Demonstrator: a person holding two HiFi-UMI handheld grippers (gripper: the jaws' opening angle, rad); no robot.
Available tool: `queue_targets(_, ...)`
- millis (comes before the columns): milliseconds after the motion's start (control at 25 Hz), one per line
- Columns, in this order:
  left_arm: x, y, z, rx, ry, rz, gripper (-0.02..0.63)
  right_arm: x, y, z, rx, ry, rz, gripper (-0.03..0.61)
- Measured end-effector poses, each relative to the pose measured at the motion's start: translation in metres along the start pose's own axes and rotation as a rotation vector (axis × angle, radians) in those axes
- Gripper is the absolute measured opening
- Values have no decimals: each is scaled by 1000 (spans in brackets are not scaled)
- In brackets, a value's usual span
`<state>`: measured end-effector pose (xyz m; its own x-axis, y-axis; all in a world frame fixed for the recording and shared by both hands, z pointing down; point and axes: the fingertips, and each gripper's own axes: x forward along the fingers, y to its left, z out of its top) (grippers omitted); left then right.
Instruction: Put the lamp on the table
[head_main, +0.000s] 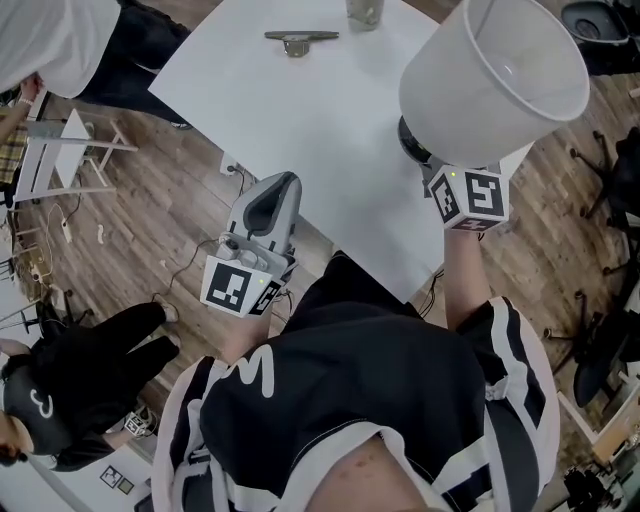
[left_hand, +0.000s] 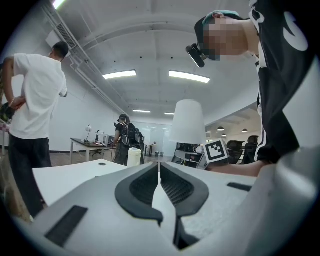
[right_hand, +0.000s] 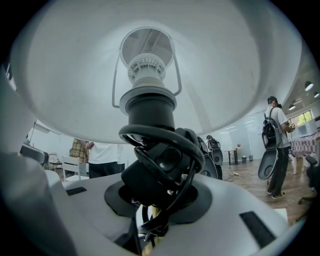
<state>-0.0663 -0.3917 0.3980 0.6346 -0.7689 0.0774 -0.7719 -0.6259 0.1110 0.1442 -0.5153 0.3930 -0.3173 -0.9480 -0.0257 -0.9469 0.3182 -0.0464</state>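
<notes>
The lamp has a wide white shade (head_main: 495, 75) and a black stem wrapped in its black cord (right_hand: 157, 165). In the head view it tilts over the white table's (head_main: 290, 130) right edge, with its dark base (head_main: 410, 140) low beside the shade. My right gripper (head_main: 440, 168) is shut on the black stem under the shade, its marker cube toward me. I cannot tell whether the base touches the table. My left gripper (head_main: 278, 190) hovers at the table's near edge, its jaws shut on nothing (left_hand: 160, 170). In the left gripper view the lamp shade (left_hand: 187, 122) stands beyond those jaws.
A metal piece (head_main: 300, 40) and a glass jar (head_main: 365, 10) lie at the table's far side. A person in a white shirt (head_main: 60, 40) stands at the top left by a white chair (head_main: 60, 150). Another person (head_main: 70, 370) sits low on the left. Office chairs (head_main: 600, 20) stand to the right.
</notes>
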Motion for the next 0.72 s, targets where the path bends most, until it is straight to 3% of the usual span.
queue_targets(720, 1, 0, -8, 2, 15, 34, 17, 27, -15, -34, -1, 15, 0, 120)
